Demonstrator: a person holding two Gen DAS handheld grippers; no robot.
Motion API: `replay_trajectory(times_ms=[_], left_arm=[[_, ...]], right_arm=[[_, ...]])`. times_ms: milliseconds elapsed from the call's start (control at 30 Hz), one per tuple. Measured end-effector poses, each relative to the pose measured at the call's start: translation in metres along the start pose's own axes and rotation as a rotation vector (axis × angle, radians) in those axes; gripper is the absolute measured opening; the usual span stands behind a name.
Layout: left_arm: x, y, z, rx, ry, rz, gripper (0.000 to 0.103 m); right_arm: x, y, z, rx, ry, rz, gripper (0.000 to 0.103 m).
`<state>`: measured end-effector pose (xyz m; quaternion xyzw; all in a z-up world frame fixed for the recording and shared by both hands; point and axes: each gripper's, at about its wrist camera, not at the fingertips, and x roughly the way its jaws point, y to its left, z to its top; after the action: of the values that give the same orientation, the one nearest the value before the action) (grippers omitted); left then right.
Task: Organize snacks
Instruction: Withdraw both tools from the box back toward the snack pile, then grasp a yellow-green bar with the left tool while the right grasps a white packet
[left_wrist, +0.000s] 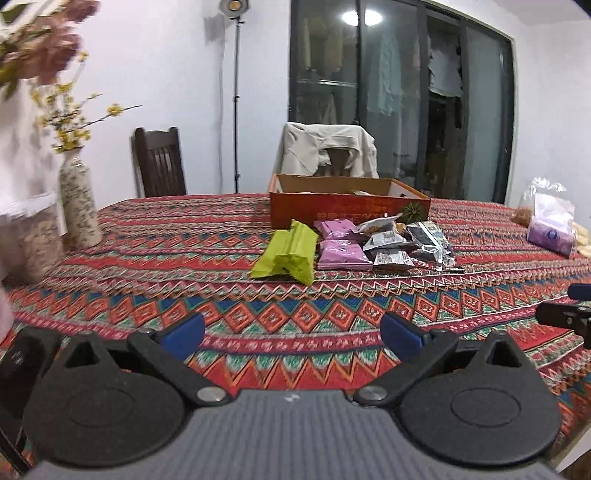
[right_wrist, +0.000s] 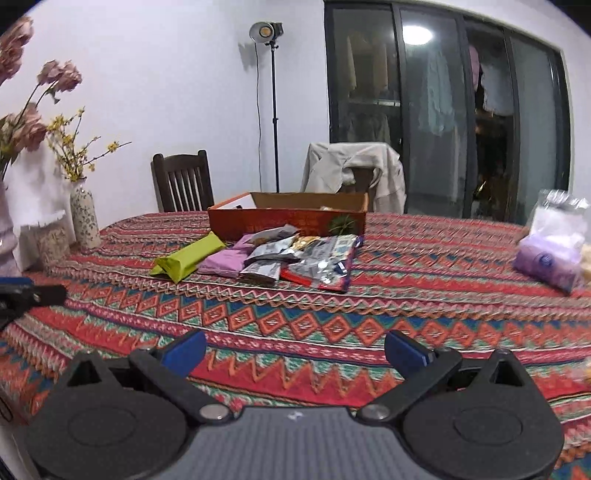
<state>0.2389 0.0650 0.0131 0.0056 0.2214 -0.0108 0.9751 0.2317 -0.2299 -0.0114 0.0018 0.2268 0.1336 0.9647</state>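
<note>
A pile of snack packets lies on the patterned tablecloth in front of an orange cardboard box (left_wrist: 347, 212) (right_wrist: 258, 221). The pile holds a green packet (left_wrist: 286, 254) (right_wrist: 190, 260), purple packets (left_wrist: 341, 253) (right_wrist: 225, 264) and dark and silver foil packets (left_wrist: 410, 243) (right_wrist: 321, 262). My left gripper (left_wrist: 291, 336) is open and empty, low over the cloth, well short of the pile. My right gripper (right_wrist: 295, 350) is open and empty, also short of the pile. Each gripper shows at the edge of the other's view (left_wrist: 565, 317) (right_wrist: 26, 295).
A patterned vase with yellow flowers (left_wrist: 79, 205) (right_wrist: 85, 219) stands at the table's left. A purple tissue pack and clear bags (left_wrist: 552, 227) (right_wrist: 550, 258) sit at the right. Two chairs (left_wrist: 159, 162) (right_wrist: 183, 182) stand behind the table, one draped with a jacket (left_wrist: 328, 151).
</note>
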Motion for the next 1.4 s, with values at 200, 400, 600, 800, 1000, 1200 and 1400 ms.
replay_trajectory(times_ms=[200,400,600,800,1000,1200,1400], left_arm=[[0.058,-0.009,0.019,0.078,0.038,-0.033,0.103],[0.119,-0.016,0.042,0.149,0.064,-0.039,0.089],[0.173,-0.017,0.069,0.189,0.086,-0.027,0.074],[0.214,-0.019,0.072,0.217,0.131,-0.040,0.067],[0.224,-0.008,0.066,0.178,0.133,-0.076,0.064],[0.225,0.003,0.068,0.109,0.131,-0.115,0.040],[0.227,0.021,0.075,-0.031,0.152,-0.167,0.036]], right_arm=[[0.045,0.002,0.016,0.000,0.047,0.001,0.101],[0.094,0.007,0.043,-0.069,0.058,0.025,0.092],[0.153,0.011,0.087,-0.178,0.058,0.071,0.087],[0.227,0.019,0.123,-0.328,0.059,0.126,0.087],[0.291,0.029,0.144,-0.521,0.134,0.254,0.088],[0.341,0.019,0.159,-0.420,0.270,0.413,0.070],[0.322,-0.005,0.148,-0.277,0.285,0.421,0.049]])
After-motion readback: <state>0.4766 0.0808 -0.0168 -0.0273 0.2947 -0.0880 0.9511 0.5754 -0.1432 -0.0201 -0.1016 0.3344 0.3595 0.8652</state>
